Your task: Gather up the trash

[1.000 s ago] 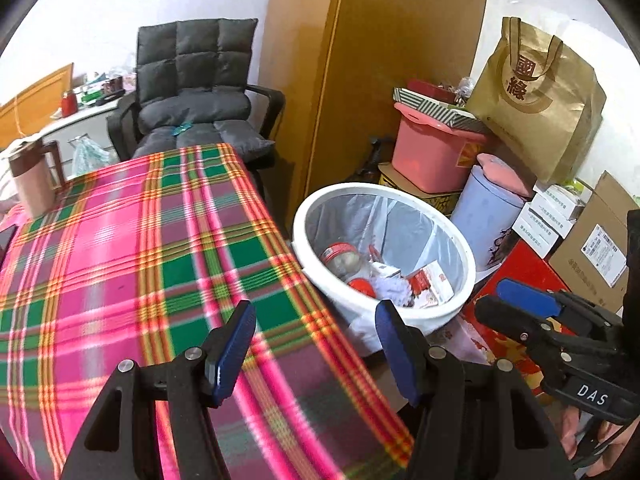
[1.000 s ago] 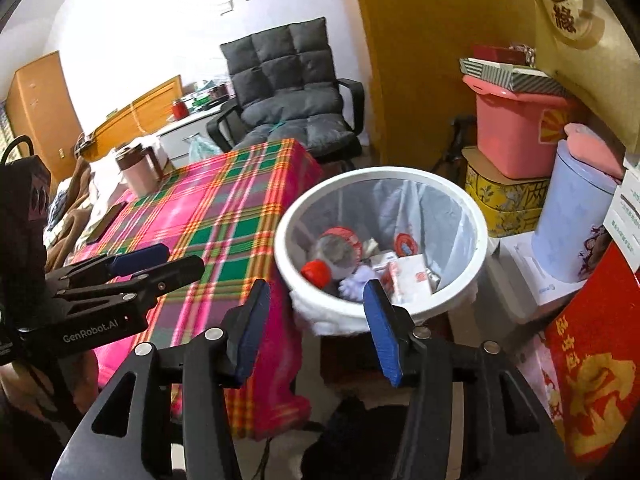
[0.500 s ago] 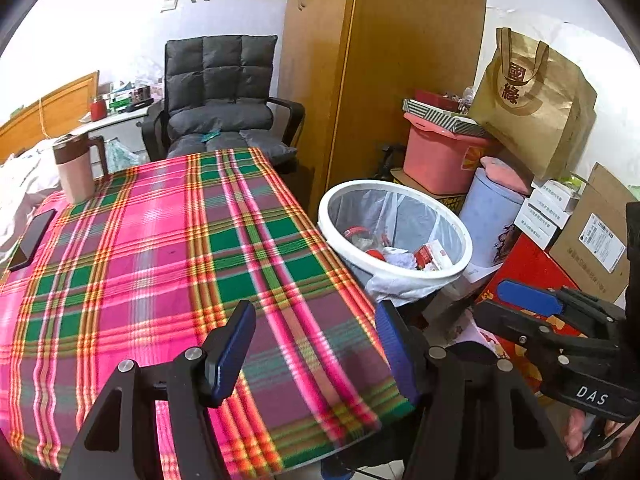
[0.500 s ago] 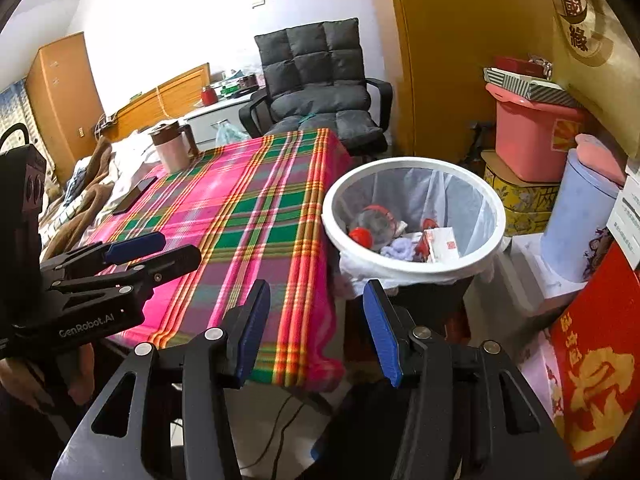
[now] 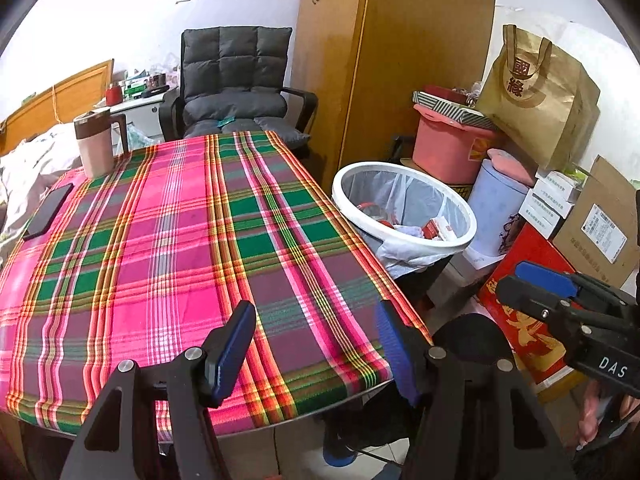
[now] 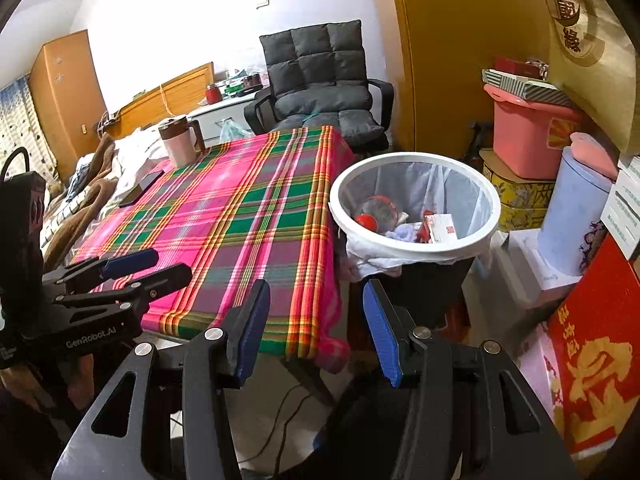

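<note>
Trash, mixed red-and-white packaging and a clear bottle (image 6: 380,210), lay inside the round white-rimmed lined bin (image 6: 416,246) beside the plaid-clothed table (image 5: 168,248), ahead-right of both grippers. Right gripper (image 6: 316,320), nearer, stood wide and empty; left gripper (image 5: 316,348) likewise.

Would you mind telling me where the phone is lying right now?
The phone lies flat on the plaid tablecloth near its far left edge in both views, just in front of the pink mug.

place: home bedroom | cues: bed (image 6: 100,152), padded chair (image 5: 236,88), plaid-clothed table (image 5: 180,240)
</note>
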